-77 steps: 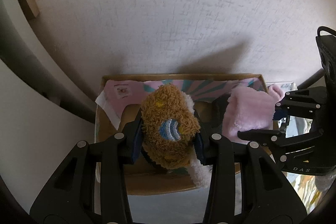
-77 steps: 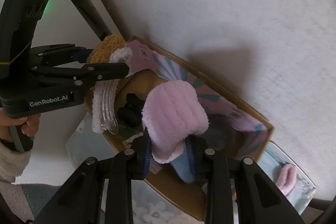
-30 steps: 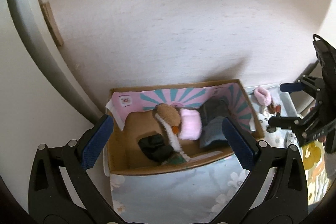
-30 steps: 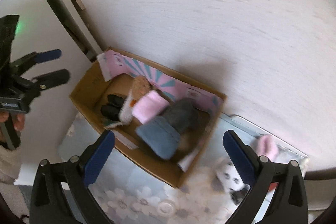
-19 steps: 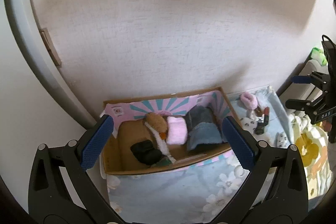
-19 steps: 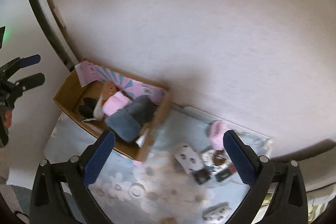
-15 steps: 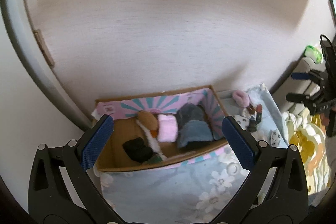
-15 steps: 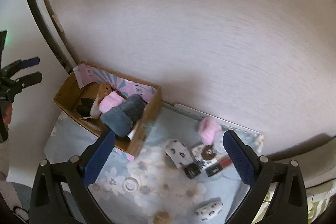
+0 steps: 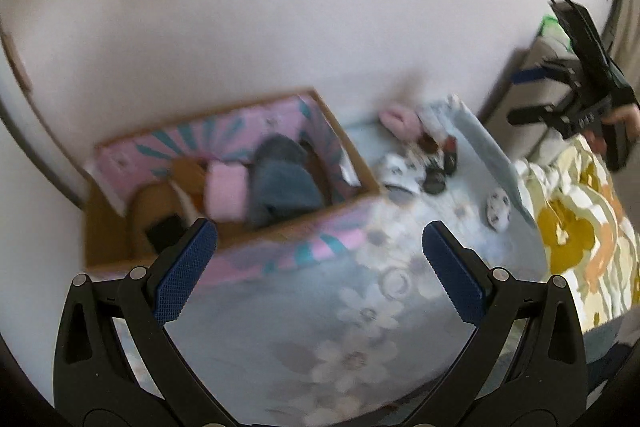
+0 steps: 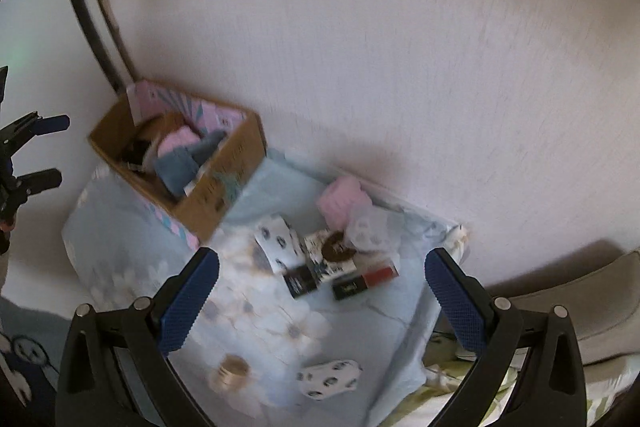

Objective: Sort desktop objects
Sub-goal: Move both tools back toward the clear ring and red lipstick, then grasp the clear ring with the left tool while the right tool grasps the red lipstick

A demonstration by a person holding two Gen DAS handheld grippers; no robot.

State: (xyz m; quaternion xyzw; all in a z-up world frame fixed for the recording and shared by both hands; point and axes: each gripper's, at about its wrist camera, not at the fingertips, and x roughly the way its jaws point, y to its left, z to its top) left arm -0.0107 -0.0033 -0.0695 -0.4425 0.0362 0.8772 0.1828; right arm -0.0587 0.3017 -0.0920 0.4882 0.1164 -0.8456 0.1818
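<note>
A cardboard box (image 9: 280,247) lined in pink and teal stands on a blue floral cloth (image 9: 320,327) against the wall. Inside lie a brown plush (image 9: 188,169), a pink fluffy piece (image 9: 226,191), a blue-grey piece (image 9: 284,181) and something black (image 9: 166,231). The same box (image 10: 236,151) shows at the left of the right wrist view. To its right are a pink fluffy item (image 10: 344,201), a spotted pouch (image 10: 280,239), small dark boxes (image 10: 340,271), a spotted roll (image 10: 330,379) and a gold lid (image 10: 230,377). My left gripper (image 9: 319,239) is open and empty above the box's front. My right gripper (image 10: 321,259) is open and empty above the clutter.
The white wall runs right behind the box and the cloth. Yellow flowered bedding (image 9: 580,227) lies off the cloth's right edge, and a grey cushion (image 10: 580,287) sits beyond it. A dark door frame (image 10: 88,7) rises to the left of the box.
Both grippers let go of the brown plush and the pink piece into the box, opened wide and pulled back and up. Both views have swung right toward the loose items.
</note>
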